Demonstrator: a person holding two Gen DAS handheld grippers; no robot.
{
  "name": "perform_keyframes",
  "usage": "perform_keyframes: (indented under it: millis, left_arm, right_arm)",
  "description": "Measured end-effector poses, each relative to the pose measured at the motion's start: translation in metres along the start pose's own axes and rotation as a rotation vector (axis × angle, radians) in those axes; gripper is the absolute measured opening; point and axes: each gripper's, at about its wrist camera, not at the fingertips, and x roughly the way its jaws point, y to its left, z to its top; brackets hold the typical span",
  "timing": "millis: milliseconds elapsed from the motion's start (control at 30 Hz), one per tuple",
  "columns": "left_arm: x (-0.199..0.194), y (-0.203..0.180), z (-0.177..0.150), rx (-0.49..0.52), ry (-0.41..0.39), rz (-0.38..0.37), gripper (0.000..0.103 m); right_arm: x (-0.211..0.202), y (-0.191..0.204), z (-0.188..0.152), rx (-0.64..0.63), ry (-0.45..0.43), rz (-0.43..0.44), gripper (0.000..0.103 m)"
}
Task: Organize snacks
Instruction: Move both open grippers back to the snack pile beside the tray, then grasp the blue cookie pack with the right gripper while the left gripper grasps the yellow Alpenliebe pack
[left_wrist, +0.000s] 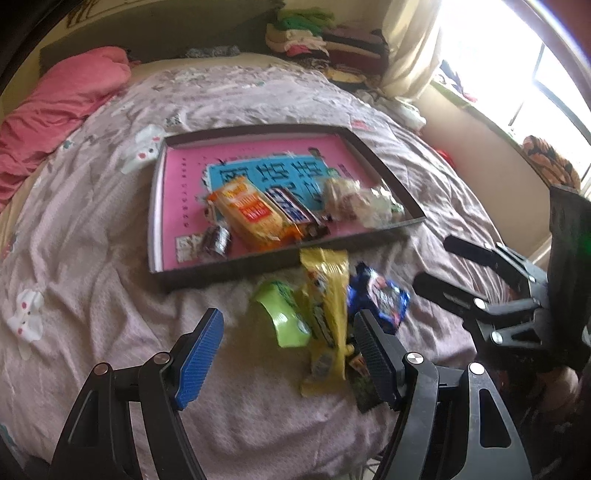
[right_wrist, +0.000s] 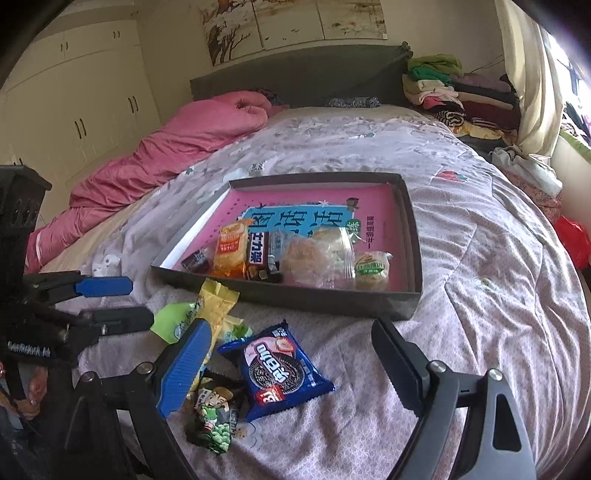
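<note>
A shallow dark box (left_wrist: 229, 271) (right_wrist: 295, 293) with a pink floor lies on the bed and holds several snacks: an orange cracker pack (left_wrist: 251, 210) (right_wrist: 231, 247), a chocolate bar (left_wrist: 290, 208) (right_wrist: 258, 254) and clear-wrapped pastries (left_wrist: 354, 201) (right_wrist: 317, 258). In front of it lie a yellow packet (left_wrist: 327, 310) (right_wrist: 216, 299), a light green packet (left_wrist: 282, 314) (right_wrist: 171, 321), a blue cookie pack (left_wrist: 384, 299) (right_wrist: 279, 365) and a dark green-pea packet (right_wrist: 214, 421). My left gripper (left_wrist: 291, 343) (right_wrist: 122, 301) is open over the green and yellow packets. My right gripper (right_wrist: 295, 365) (left_wrist: 443, 262) is open around the blue cookie pack.
The snacks sit on a wrinkled lilac bedspread (right_wrist: 480, 258). A pink quilt (left_wrist: 55, 110) (right_wrist: 166, 147) lies along the left side. Folded clothes (right_wrist: 458, 92) are stacked by the headboard. A window and curtain (left_wrist: 413, 48) are on the right.
</note>
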Motion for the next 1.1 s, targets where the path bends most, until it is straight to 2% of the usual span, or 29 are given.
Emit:
perform_keyframes:
  millis: [367,667,933,1100]
  left_arm:
    - [0.012,-0.018,-0.016,0.033,0.06,-0.003,0.075]
    - [0.021,-0.02,-0.024,0.023,0.11,-0.013,0.075]
    - [0.033,-0.014,-0.028,-0.016,0.142,-0.038,0.074]
    - [0.036,-0.013,-0.026,-0.025,0.135,-0.046,0.064]
  right_arm:
    - [0.002,0.0,-0.006,-0.014,0.029,-0.014,0.088]
    - [0.005,0.0,-0.009,-0.028,0.049,-0.017,0.088]
    - [0.022,-0.003,-0.019,-0.05,0.116,-0.042,0.088]
    - [0.03,-0.004,-0.023,-0.054,0.143,-0.045,0.088]
